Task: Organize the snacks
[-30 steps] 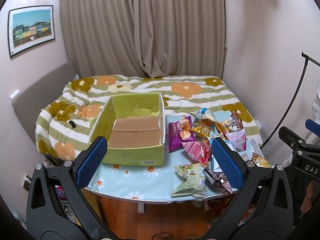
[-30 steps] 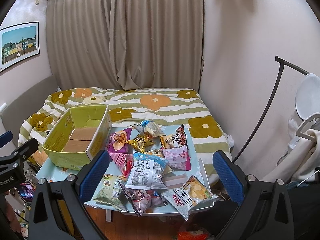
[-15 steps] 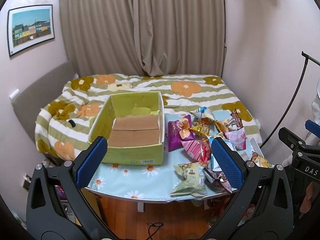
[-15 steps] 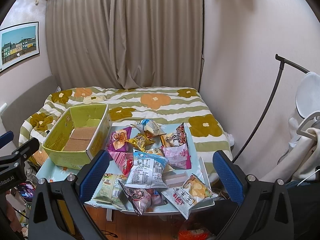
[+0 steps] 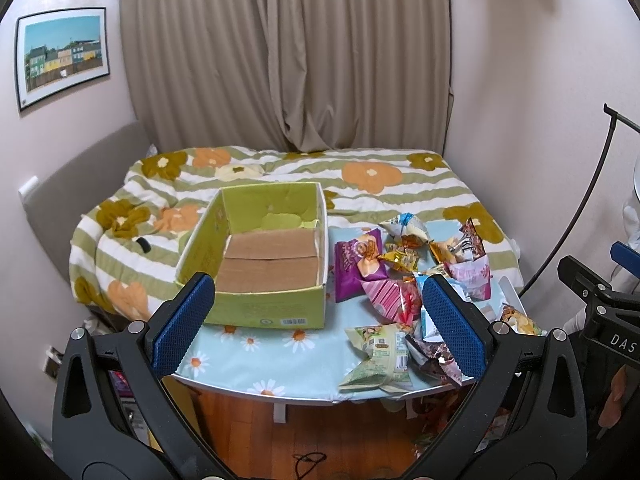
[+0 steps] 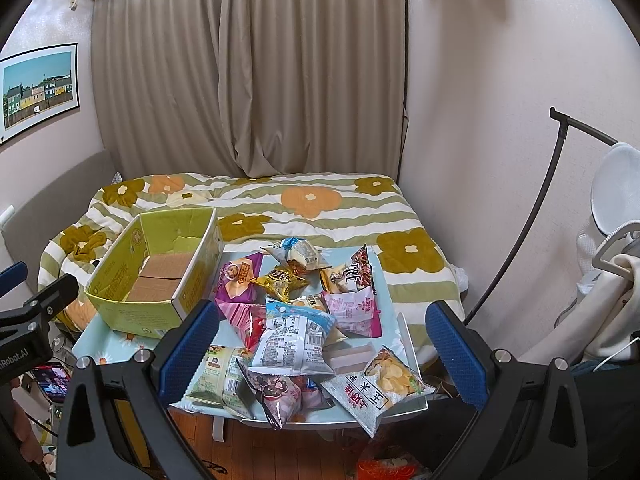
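Right gripper [image 6: 320, 344] spread wide, nothing held, hovering short of the table [image 6: 120, 344]; left gripper [image 5: 316, 320] likewise wide and empty. Snack packets [image 6: 296, 320] heaped centre-frame on the table's right half; green box [image 6: 160, 264] sits centre-left, nothing in it. Judgement: start with the top white-and-blue bag [image 6: 294, 340], pinch a flat sealed edge, lift clear before crossing to the box. Lower packets partly buried, labels mostly unreadable. Near table edge hidden behind the fingers [image 6: 188, 348].
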Demonstrator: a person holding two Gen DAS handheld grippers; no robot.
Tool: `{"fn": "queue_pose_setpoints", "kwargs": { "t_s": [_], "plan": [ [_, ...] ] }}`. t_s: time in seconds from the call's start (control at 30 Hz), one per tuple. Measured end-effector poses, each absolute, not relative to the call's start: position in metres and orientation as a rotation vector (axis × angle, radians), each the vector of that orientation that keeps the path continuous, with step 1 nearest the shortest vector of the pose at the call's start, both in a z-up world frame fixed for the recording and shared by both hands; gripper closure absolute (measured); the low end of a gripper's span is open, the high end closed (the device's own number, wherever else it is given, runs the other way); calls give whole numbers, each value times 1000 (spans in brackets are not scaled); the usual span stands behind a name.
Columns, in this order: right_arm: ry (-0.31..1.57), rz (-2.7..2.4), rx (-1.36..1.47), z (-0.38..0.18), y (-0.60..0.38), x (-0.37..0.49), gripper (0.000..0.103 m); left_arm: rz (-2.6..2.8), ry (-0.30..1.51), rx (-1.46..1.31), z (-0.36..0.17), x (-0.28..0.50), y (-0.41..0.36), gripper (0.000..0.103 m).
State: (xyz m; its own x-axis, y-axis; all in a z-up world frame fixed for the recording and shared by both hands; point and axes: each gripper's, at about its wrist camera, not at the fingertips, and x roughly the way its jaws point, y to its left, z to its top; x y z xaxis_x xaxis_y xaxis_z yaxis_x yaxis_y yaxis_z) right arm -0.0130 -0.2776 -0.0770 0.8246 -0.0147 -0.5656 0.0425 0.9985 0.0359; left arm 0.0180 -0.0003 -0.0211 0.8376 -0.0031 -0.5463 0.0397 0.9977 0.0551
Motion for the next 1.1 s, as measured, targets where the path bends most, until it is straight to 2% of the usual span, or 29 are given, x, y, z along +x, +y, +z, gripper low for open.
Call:
{"fn": "queue_pose_setpoints", "kwargs": {
  "t_s": [0.47, 0.67, 0.87, 1.1],
  "plan": [
    [603, -31, 47, -77, -278, -13, 0, -25, 583, 62, -24, 16, -1, 0],
    [639, -21, 44, -83, -277, -10, 0, -37, 656, 37, -40, 20, -9, 0],
    [717, 14, 45, -104, -288, 0, 0, -60, 787, 0, -72, 37, -18, 0],
    [833, 94, 92, -141, -308, 37, 0, -136, 976, -13, -137, 74, -28, 0]
  ]
}}
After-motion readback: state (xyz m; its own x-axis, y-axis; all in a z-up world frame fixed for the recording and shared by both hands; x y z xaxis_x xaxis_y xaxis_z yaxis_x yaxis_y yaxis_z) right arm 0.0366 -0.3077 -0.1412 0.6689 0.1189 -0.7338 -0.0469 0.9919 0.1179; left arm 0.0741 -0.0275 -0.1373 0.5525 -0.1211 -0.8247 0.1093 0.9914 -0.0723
